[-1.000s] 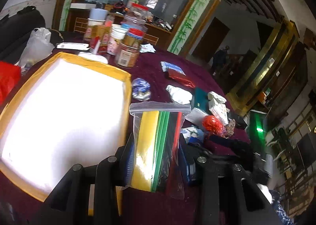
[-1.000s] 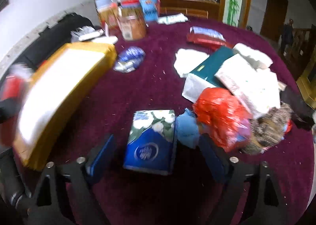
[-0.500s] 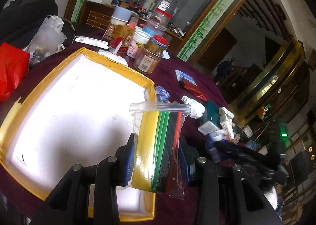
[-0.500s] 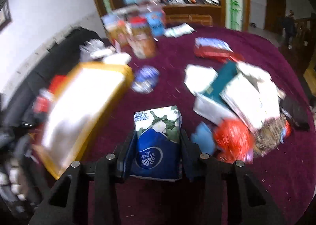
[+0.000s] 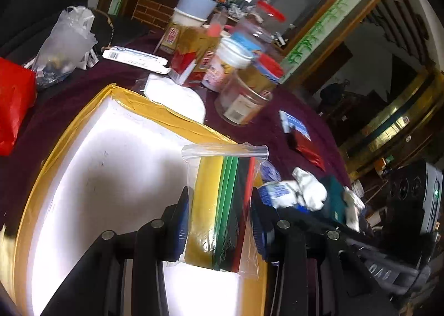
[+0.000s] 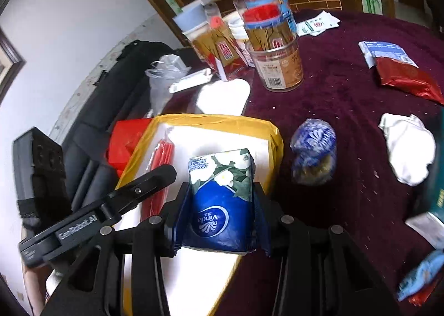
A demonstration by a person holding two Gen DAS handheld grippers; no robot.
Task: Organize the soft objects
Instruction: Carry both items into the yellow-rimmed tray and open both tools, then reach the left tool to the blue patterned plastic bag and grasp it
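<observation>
My left gripper (image 5: 219, 213) is squeezed tight on a clear zip bag (image 5: 222, 205). The bag stands up between the blue pads, with yellow, green, black and red sheets inside. I hold it over the white box (image 5: 111, 171) with the yellow rim. My right gripper (image 6: 222, 205) is closed on a blue tissue pack (image 6: 222, 194) with white flowers on it. I hold that pack upright over the near edge of the same box, just beside my left gripper. A small blue wrapped bundle (image 6: 313, 149) and a white cloth (image 6: 408, 147) lie on the dark red tablecloth (image 6: 347, 99) to the right.
</observation>
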